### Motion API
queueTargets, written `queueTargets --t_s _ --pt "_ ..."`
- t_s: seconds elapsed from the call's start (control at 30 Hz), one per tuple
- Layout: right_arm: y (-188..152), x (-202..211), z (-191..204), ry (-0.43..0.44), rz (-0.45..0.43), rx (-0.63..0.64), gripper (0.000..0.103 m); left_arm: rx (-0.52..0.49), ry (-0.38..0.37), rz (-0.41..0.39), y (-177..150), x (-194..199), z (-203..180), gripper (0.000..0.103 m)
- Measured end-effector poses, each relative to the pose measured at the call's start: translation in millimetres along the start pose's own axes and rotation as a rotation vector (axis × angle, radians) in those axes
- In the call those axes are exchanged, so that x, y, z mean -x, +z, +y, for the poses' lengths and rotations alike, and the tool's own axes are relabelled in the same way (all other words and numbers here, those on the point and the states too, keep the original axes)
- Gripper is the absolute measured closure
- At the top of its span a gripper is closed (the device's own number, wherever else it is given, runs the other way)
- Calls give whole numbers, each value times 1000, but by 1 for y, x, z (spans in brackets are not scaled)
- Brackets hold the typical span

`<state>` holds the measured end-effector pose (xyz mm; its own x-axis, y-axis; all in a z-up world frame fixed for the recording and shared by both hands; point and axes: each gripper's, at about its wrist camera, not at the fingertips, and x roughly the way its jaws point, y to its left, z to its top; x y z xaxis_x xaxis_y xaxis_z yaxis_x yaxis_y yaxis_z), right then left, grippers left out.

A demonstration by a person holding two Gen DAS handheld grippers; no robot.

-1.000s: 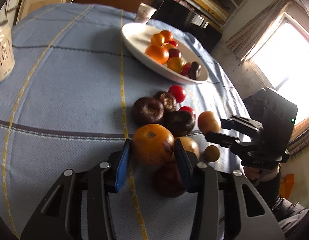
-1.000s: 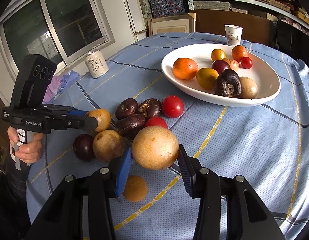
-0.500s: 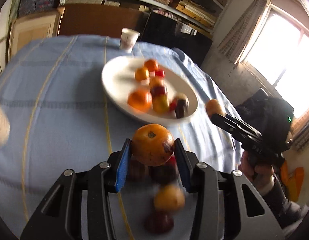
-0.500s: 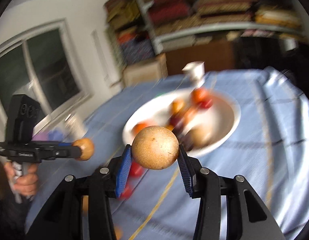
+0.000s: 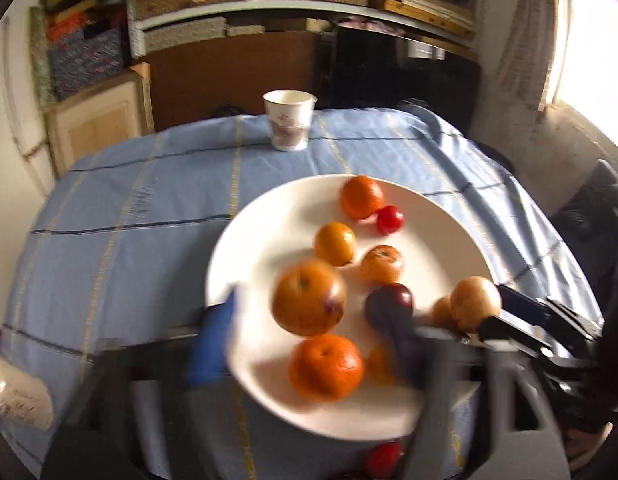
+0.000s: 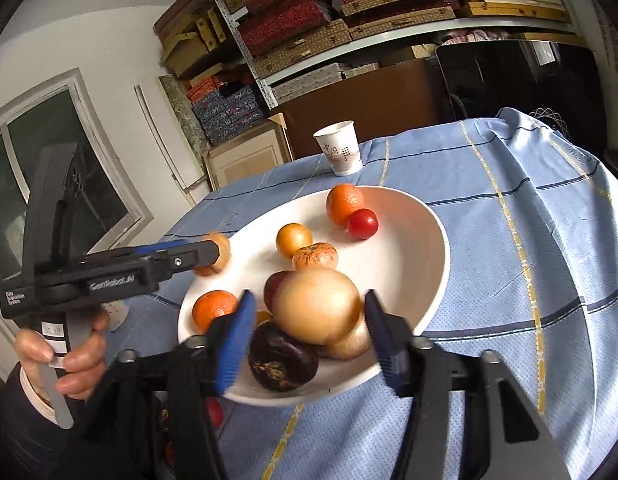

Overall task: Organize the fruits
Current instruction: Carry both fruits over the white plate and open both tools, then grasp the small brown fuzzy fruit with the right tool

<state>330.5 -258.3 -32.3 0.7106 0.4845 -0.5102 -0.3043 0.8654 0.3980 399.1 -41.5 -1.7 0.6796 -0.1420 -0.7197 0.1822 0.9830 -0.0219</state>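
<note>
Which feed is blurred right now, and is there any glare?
Left wrist view: near field smeared, left claw and orange soft; window blown out. Right wrist view: mostly sharp; right claw fingertips and tan fruit slightly blurred, no glare.

Home storeroom, shelves (image 6: 389, 20) of stacked boxes, clothed table (image 6: 529, 240)

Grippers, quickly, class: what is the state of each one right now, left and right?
Left gripper: jaws open, orange fruit loose between them over the plate.
Right gripper: jaws open, tan fruit loose between them.
</note>
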Motion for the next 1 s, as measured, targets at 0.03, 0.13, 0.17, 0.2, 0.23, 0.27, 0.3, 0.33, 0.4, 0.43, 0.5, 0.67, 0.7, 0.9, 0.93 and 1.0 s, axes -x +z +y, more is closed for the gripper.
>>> queueTargets --t_s 0.03,0.13,0.17,0.2,0.23,0.27,0.3,0.33,0.4,0.43,0.5,0.67,0.7,0.9,0.93,1.0 --pt "0 3 1 8 8 1 44 10 8 -42 -4 13 1 14" --pt "-1 24 15 74 17 26 44 -16 5 -91 -19 47 1 11" --pt "-2 28 20 92 21 37 44 -20 11 -110 -26 59 1 5" --pt "-4 34 27 117 26 58 44 -19 20 -129 -34 70 1 5" --pt "-7 38 37 143 31 88 43 -10 26 -155 -46 82 3 5" --pt "-9 40 45 160 41 114 42 -5 30 -162 -55 89 5 5" --pt "-15 40 57 178 69 163 42 -1 33 -165 -64 94 6 5" --pt "-19 39 65 183 88 192 42 -2 39 -168 -75 99 7 5" --pt "-29 38 81 198 136 269 42 -23 64 -183 -99 108 10 5" --pt "-37 38 91 204 165 332 42 -27 80 -183 -109 111 11 5" --pt "-46 40 103 195 195 413 42 -38 117 -165 -127 115 15 5" --pt "-66 43 105 188 295 399 42 -19 117 -170 -156 131 25 5" --pt "-70 41 103 203 323 373 42 -13 96 -159 -164 135 27 5" --pt "-97 47 119 184 393 475 50 -24 59 -153 -195 147 22 5" --pt "-100 49 120 182 404 479 52 -29 41 -154 -198 150 20 5" --pt "-108 50 122 161 427 493 55 -27 7 -159 -203 155 20 5"
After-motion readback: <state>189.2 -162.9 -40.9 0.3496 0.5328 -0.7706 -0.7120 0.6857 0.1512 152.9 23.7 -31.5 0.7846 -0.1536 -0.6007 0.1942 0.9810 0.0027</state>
